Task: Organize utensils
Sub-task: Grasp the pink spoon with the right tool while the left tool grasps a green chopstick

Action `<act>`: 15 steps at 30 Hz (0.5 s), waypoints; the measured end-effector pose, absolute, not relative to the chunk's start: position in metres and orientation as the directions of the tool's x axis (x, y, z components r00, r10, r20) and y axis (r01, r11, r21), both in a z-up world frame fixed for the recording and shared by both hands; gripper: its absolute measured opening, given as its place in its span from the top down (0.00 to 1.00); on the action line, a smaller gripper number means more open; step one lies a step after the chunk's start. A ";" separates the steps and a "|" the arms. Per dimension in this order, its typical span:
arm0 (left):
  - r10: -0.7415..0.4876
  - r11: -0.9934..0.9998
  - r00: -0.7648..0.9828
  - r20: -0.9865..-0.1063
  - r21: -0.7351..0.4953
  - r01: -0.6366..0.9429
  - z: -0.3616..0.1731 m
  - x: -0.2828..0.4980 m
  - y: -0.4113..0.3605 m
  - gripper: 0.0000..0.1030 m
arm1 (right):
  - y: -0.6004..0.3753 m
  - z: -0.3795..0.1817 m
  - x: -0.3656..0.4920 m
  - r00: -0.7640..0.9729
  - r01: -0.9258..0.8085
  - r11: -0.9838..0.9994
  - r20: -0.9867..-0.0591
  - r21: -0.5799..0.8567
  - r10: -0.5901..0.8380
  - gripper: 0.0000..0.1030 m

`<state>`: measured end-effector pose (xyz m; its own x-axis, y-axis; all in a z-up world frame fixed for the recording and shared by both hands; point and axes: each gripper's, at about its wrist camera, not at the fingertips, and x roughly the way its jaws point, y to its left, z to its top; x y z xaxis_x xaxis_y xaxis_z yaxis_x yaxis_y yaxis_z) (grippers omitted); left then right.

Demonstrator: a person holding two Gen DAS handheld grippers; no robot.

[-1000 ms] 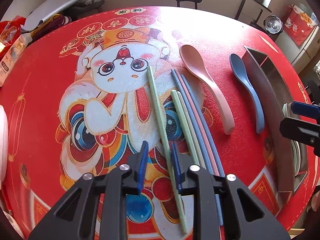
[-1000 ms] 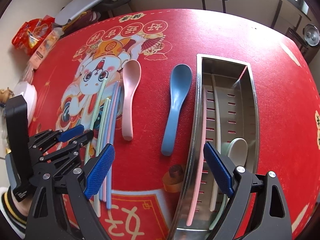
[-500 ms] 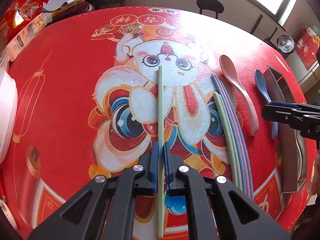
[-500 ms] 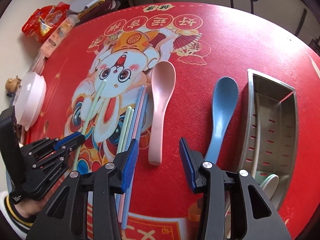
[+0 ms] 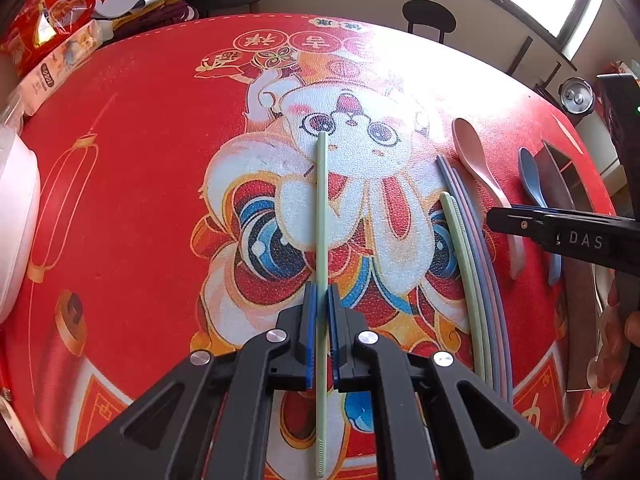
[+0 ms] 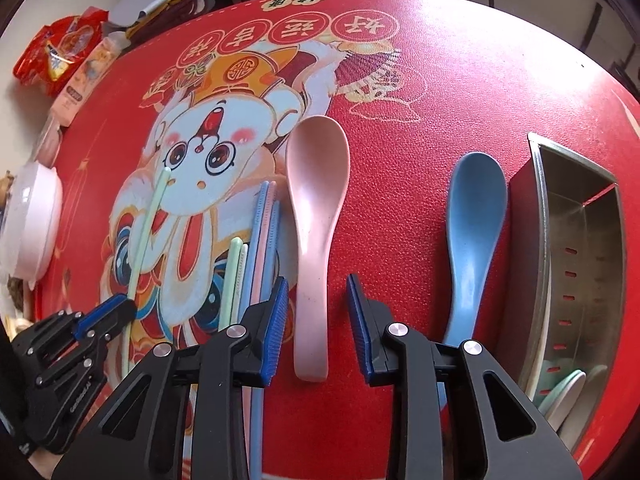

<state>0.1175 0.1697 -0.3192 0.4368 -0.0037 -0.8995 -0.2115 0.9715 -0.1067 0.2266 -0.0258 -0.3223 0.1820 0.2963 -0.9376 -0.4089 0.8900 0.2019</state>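
My left gripper [image 5: 322, 300] is shut on a green chopstick [image 5: 321, 208], which runs forward over the rabbit picture; it also shows in the right wrist view [image 6: 146, 236], with the left gripper [image 6: 120, 308] at lower left. My right gripper [image 6: 316, 312] is open, its jaws on either side of the handle of a pink spoon [image 6: 316, 208] that lies on the table. A bundle of green, blue and pink chopsticks [image 6: 256, 256] lies left of the spoon. A blue spoon [image 6: 472, 216] lies to the right.
A steel utensil tray [image 6: 540, 240] stands at the right with spoons in its near end. A white bowl [image 6: 32, 224] sits at the left edge. Snack packs [image 6: 60, 56] lie at the back left. The red printed mat [image 6: 440, 80] covers the round table.
My left gripper closed on the single green chopstick. My right gripper moved left from the tray, narrowed, and now straddles the pink spoon's handle.
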 end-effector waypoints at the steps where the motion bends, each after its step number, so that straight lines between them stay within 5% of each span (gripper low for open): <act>1: -0.002 0.972 0.438 -0.899 -0.105 -0.212 -0.319 0.118 0.169 0.93 | -0.024 -0.322 0.226 0.185 -0.414 0.889 -0.938 0.197 0.294 0.71; 15: 0.000 0.970 0.446 -0.895 -0.109 -0.219 -0.319 0.115 0.168 0.93 | -0.014 -0.324 0.217 0.252 -0.481 0.871 -0.935 0.103 0.249 0.72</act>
<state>0.1148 0.1682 -0.3189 0.4460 -0.0001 -0.8950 -0.2190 0.9696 -0.1092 0.2167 -0.0145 -0.3242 0.2519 0.2493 -0.9351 -0.4809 0.8708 0.1025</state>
